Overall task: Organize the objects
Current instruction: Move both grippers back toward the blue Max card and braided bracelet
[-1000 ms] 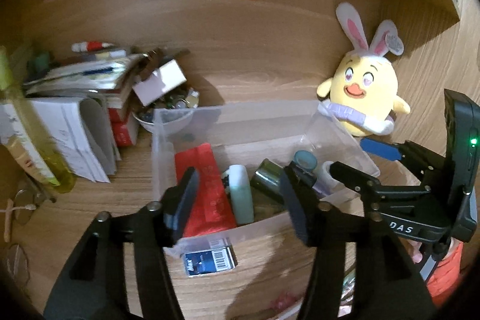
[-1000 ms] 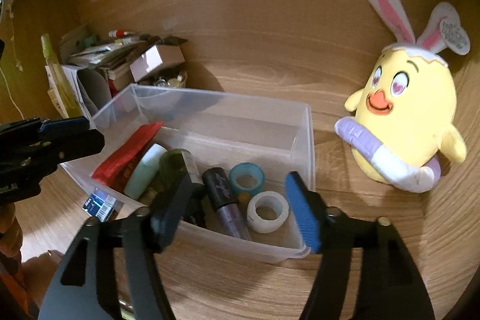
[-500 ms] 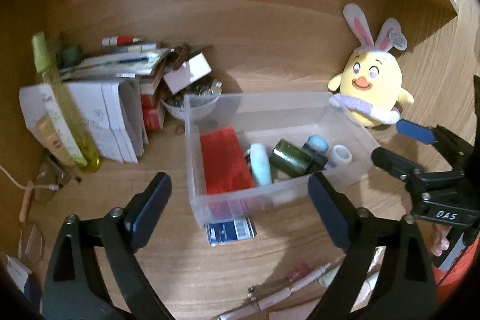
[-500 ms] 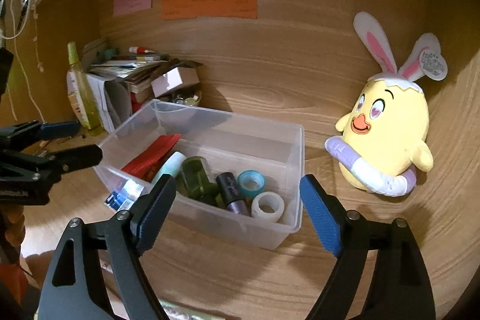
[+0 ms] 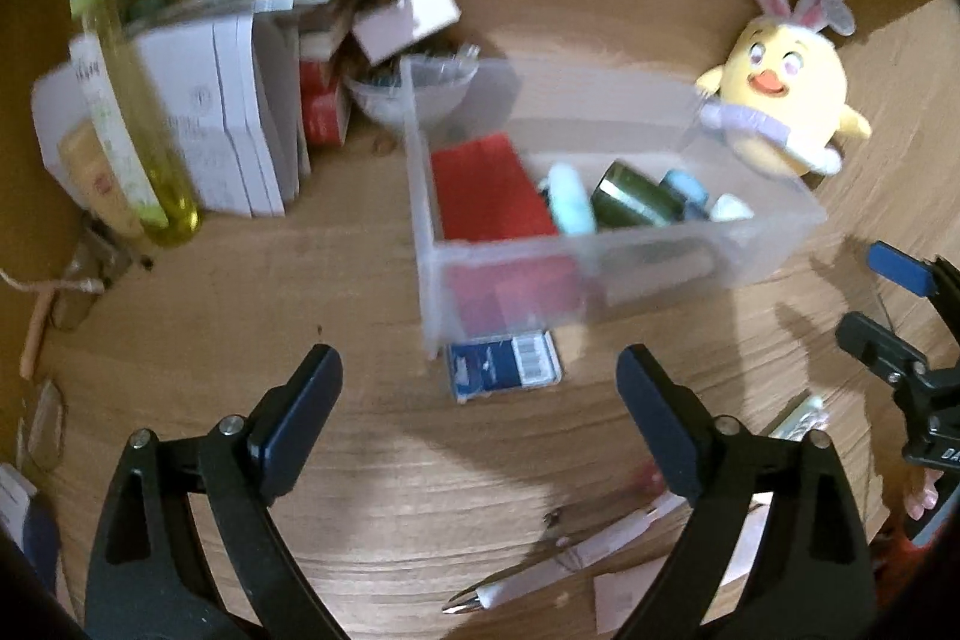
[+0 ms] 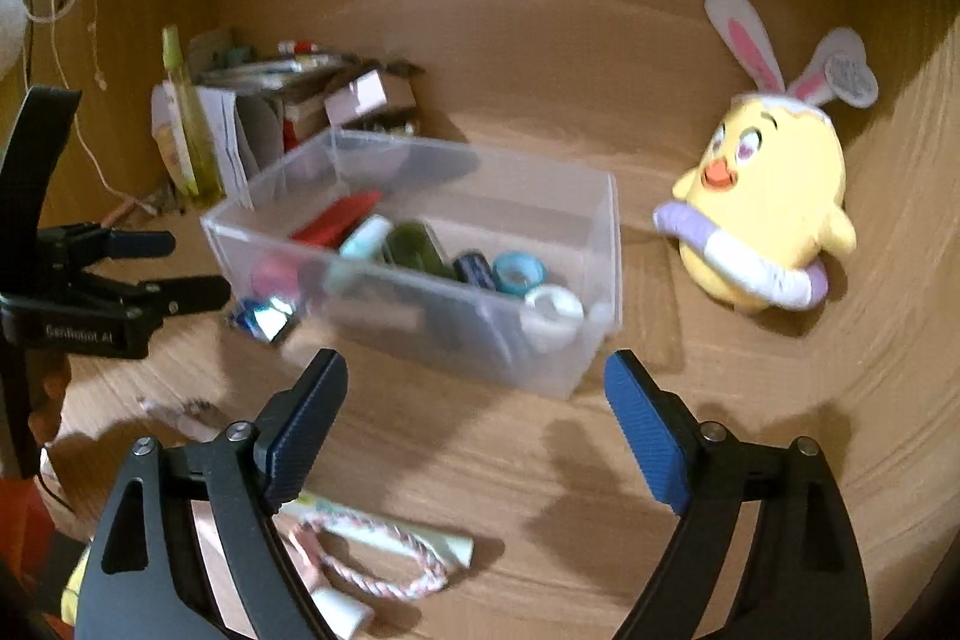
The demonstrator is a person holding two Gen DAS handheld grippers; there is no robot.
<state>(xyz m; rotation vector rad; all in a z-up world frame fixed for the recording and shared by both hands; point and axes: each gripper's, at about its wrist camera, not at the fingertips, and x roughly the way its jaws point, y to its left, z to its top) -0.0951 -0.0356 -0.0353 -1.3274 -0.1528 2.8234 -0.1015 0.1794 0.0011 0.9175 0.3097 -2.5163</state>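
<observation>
A clear plastic bin (image 5: 660, 274) stands on the wooden desk, holding a red packet (image 5: 486, 190), a mint tube (image 5: 570, 202), a dark green jar (image 5: 630, 199) and tape rolls (image 6: 519, 271). A blue barcoded card (image 5: 504, 370) lies against its near left corner. My left gripper (image 5: 477, 376) hovers open just short of that card, with nothing held. My right gripper (image 6: 474, 382) is in front of the bin (image 6: 540, 364); its jaws are opening and nothing is between them. Each gripper shows in the other's view: the right (image 5: 876, 298) and the left (image 6: 192, 265).
A yellow plush chick (image 6: 762, 196) with rabbit ears sits right of the bin. Books (image 5: 228, 118), a yellow-green bottle (image 5: 120, 100) and a bowl (image 5: 414, 88) crowd the back left. A pen (image 5: 540, 574) and a pink rope loop (image 6: 384, 562) lie near the front edge.
Both grippers have drawn back from the bin and spread their jaws wide. The bin now sits farther off in both views, and the left view tilts down more.
</observation>
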